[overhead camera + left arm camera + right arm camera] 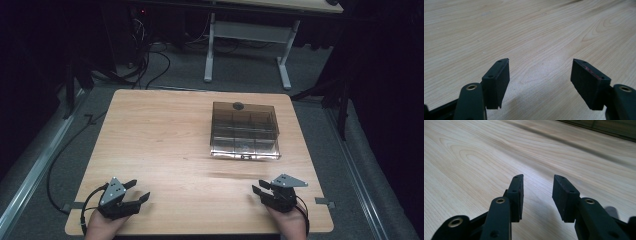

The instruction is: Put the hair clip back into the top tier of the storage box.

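Table (165, 150): pale wood-grain laminate, rounded corners, matte with a soft sheen. On its far right part sits the box (244, 131), a smoky translucent plastic organiser, rectangular, lid down, inner dividers showing through as a grid, a dark round knob at the far edge and a small latch at the near edge.

High view gives the whole layout: left gripper (140, 190) at the near left corner, right gripper (259, 188) at the near right, both black, each topped by a grey three-cornered plate, both well apart from the box.

Left gripper view: left gripper (540, 75) jaws spread wide, blocky black pads (a reddish streak on one edge), bare wood between them, nothing held.

Right gripper view: right gripper (537, 195) jaws apart, a narrower gap, nothing between the pads, released. The dark lower edge of the box (614, 130) runs across the top right corner, its blurred shadow on the wood.
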`<action>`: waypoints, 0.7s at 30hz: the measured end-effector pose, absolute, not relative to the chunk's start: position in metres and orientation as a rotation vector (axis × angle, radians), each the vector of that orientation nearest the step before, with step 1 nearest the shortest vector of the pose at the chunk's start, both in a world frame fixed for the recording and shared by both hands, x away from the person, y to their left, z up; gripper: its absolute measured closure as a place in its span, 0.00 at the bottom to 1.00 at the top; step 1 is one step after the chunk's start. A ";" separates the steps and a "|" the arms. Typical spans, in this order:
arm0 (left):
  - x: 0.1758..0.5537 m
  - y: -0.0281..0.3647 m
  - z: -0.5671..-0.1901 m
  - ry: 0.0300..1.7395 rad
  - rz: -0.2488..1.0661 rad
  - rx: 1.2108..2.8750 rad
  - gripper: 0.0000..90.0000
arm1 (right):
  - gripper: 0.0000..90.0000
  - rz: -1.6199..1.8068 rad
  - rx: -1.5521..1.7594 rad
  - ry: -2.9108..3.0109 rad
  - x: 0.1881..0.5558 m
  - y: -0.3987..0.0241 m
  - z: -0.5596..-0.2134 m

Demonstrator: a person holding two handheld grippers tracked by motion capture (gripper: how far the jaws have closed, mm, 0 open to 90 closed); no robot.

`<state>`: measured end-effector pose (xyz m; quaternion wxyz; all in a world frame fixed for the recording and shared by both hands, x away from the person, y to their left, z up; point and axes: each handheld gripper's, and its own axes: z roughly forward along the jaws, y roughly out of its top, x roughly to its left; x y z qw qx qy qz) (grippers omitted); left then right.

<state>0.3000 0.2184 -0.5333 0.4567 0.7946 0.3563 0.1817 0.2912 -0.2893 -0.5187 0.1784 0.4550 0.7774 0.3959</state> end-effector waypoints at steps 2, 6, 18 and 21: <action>0.300 0.218 -0.533 0.878 0.448 1.958 0.35 | 0.69 1.111 1.297 2.188 0.289 -0.294 -0.518; 0.300 0.218 -0.533 0.879 0.449 1.957 0.35 | 0.70 1.113 1.310 2.171 0.286 -0.303 -0.516; 0.300 0.219 -0.533 0.879 0.448 1.956 0.35 | 0.71 1.108 1.371 2.103 0.277 -0.328 -0.511; 0.300 0.219 -0.533 0.879 0.450 1.957 0.35 | 0.71 1.105 1.387 2.092 0.277 -0.332 -0.511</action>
